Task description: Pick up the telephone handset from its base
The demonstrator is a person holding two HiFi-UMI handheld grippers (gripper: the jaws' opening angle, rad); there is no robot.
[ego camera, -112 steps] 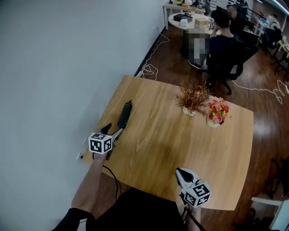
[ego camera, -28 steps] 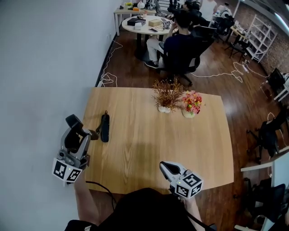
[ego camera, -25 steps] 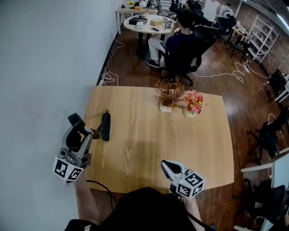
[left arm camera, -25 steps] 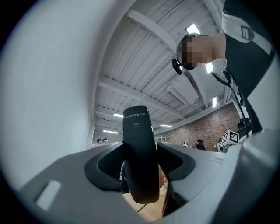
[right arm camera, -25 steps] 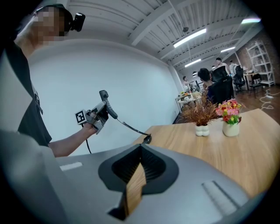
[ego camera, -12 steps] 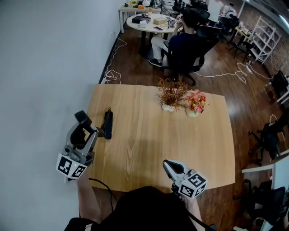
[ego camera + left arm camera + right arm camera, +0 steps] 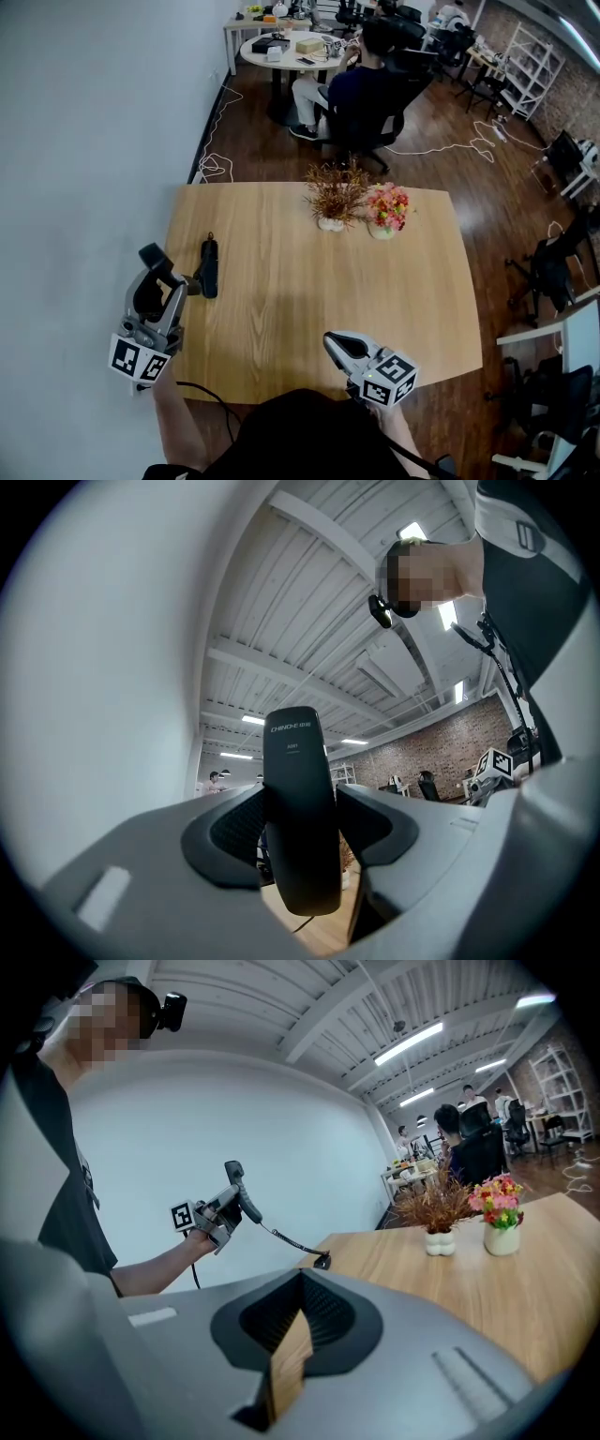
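Note:
My left gripper [image 7: 155, 279] is shut on the black telephone handset [image 7: 300, 808], holding it upright in the air off the table's left edge. In the left gripper view both pads press its sides. A coiled cord [image 7: 281, 1237] runs from the handset [image 7: 234, 1178] down to the black base [image 7: 208, 268], which lies on the wooden table [image 7: 309, 300] near its left edge. My right gripper [image 7: 339, 345] hovers over the table's near edge, jaws together and empty; in its own view [image 7: 298, 1327] only a thin sliver of table shows between them.
Two small vases, one with dried twigs [image 7: 330, 195] and one with pink and red flowers [image 7: 384, 208], stand at the table's far side. A white wall [image 7: 84, 141] runs along the left. A seated person [image 7: 361, 84] is at a round table beyond.
Since the earliest frame my left gripper has lifted the handset off the base and up beside the table. Over the last second both grippers have kept still; only the head view has shifted.

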